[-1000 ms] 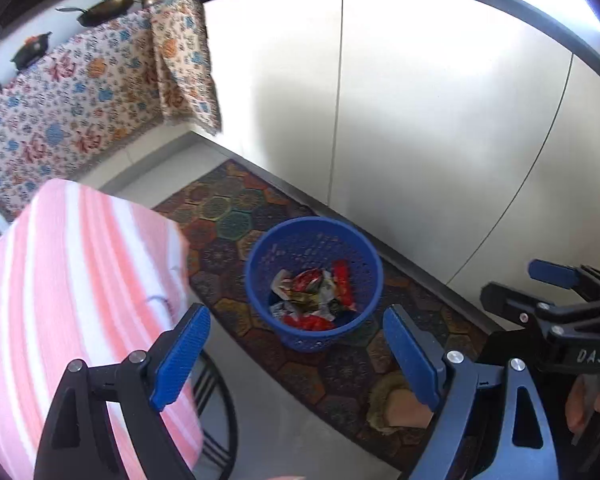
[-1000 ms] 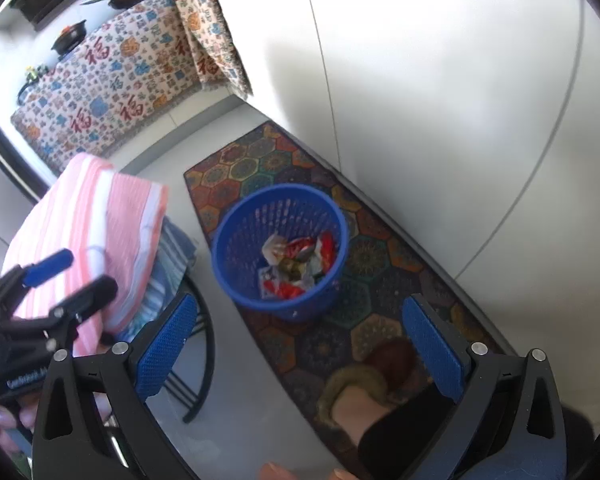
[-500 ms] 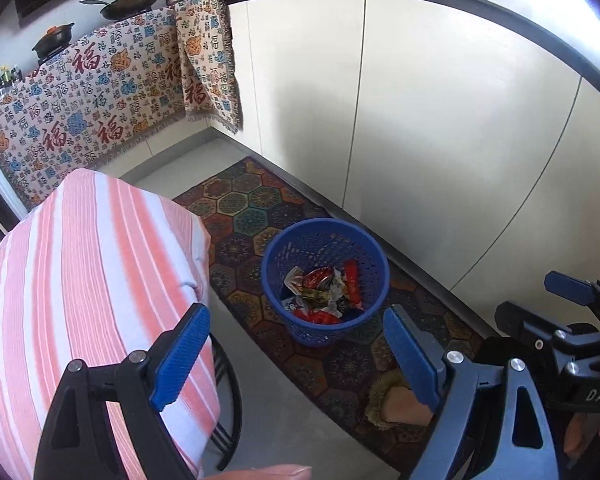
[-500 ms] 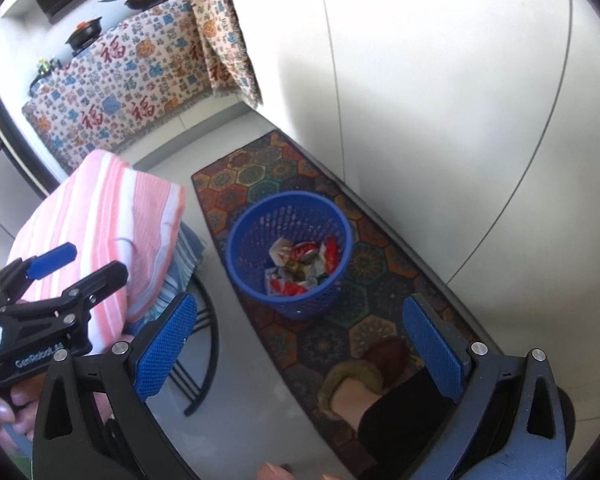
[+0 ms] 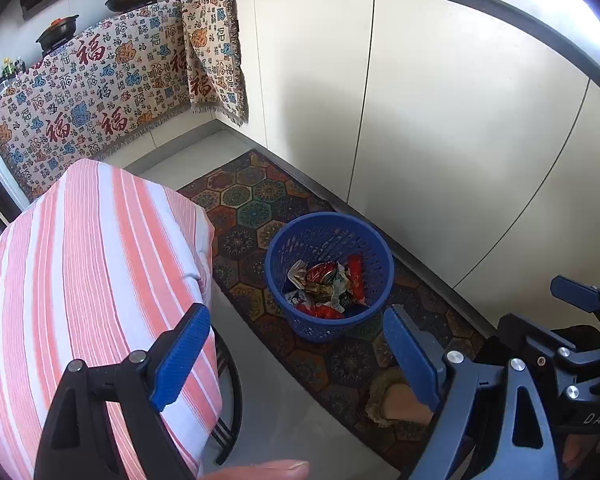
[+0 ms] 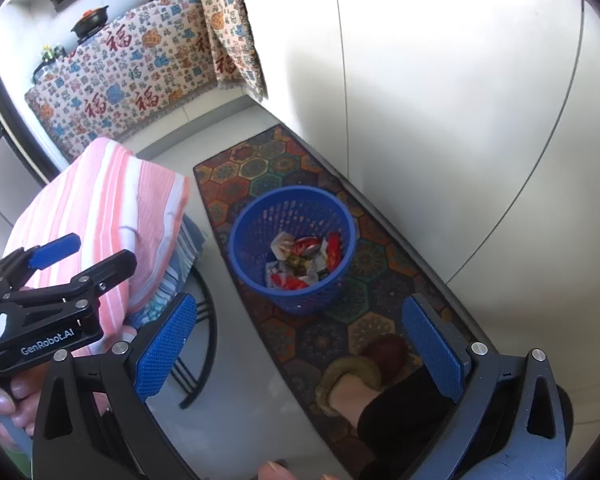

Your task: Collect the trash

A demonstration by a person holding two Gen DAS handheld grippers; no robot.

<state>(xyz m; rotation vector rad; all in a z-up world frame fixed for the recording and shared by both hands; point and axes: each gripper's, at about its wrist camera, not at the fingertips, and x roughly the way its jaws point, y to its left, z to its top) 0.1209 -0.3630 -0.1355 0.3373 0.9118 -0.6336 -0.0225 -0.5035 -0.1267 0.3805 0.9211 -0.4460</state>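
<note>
Crumpled wrappers (image 5: 326, 286) lie inside the blue basket (image 5: 374, 258) — no loose trash visible on floor. Left gripper (image 5: 296, 354) and right gripper (image 6: 300, 344): fingers apart, empty. Collection appears essentially complete.

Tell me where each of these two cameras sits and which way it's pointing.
Left wrist: on the left gripper, looking steeply down at the blue basket; right gripper at its right edge.
Right wrist: on the right gripper, same downward aim; left gripper and slippered foot show.
Shared: basket, hexagon rug, striped cloth.
</note>
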